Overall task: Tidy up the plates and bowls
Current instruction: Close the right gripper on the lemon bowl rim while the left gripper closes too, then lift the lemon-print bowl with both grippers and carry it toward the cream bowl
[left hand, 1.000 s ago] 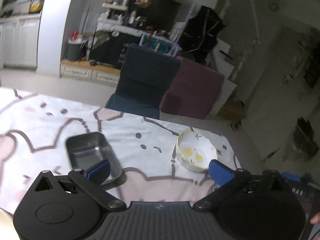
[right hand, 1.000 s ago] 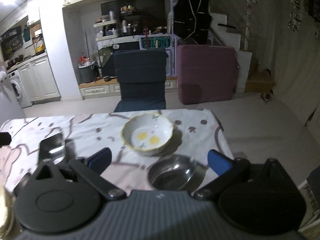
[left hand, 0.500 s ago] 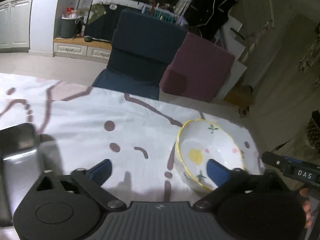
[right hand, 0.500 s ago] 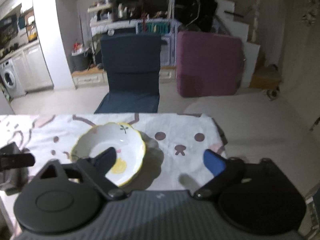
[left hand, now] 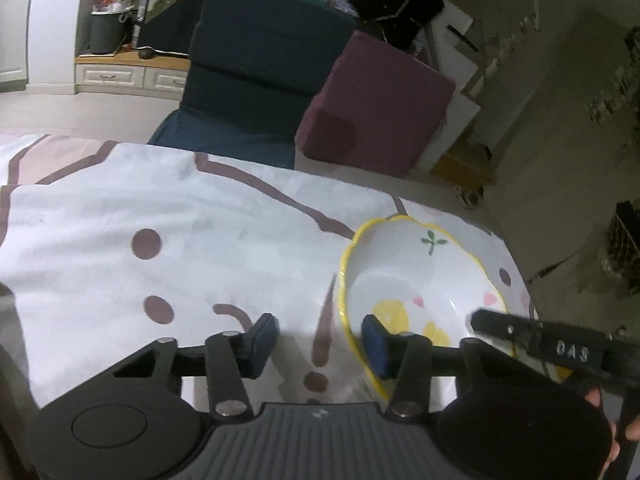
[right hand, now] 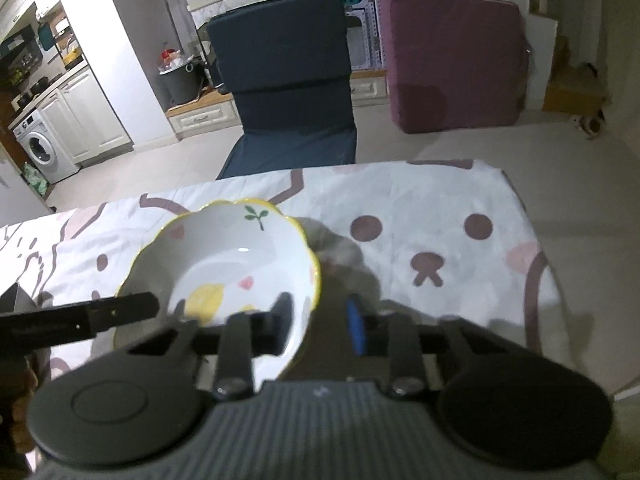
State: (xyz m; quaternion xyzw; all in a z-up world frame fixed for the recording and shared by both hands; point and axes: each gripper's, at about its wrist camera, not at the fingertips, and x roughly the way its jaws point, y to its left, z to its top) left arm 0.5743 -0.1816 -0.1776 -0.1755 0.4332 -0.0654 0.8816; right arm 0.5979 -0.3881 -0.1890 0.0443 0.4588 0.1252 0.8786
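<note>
Fingers: right gripper (right hand: 318,326) pinching yellow-rimmed bowl's (right hand: 236,256) right wall | left gripper (left hand: 318,340) spread astride its left rim | tabletop (left hand: 120,232).

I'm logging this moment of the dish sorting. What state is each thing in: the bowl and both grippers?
Bowl: upright on the tablecloth, empty, its rim between the fingers of both grippers.
Left gripper: part closed, one finger inside the bowl's near rim and one outside; contact unclear.
Right gripper: part closed, astride the bowl's right rim; whether it already pinches, I cannot tell.
</note>
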